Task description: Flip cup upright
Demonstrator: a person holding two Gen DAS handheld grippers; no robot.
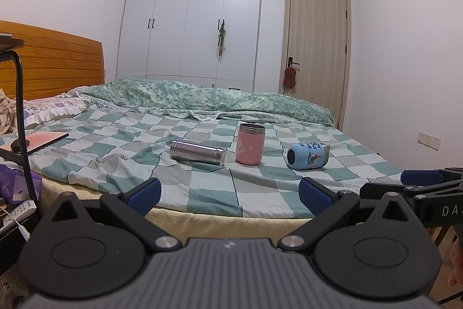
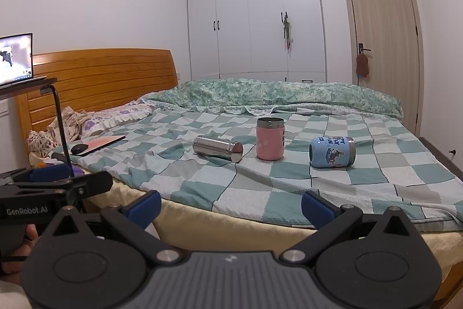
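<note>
Three cups sit on the checked bedspread. A steel cup (image 1: 198, 152) (image 2: 217, 148) lies on its side at the left. A pink cup (image 1: 250, 144) (image 2: 270, 138) stands upright in the middle. A blue cup (image 1: 308, 155) (image 2: 332, 152) with a cartoon print lies on its side at the right. My left gripper (image 1: 230, 194) is open and empty, held before the bed's front edge. My right gripper (image 2: 231, 204) is open and empty too, well short of the cups. Each gripper shows at the edge of the other's view.
The bed (image 2: 289, 225) has a wooden headboard (image 2: 98, 77), pillows and a folded green quilt (image 2: 275, 94) at the back. A laptop (image 2: 16, 58) stands on a side table at the left, over a pink notebook (image 2: 101, 142). White wardrobe and door behind.
</note>
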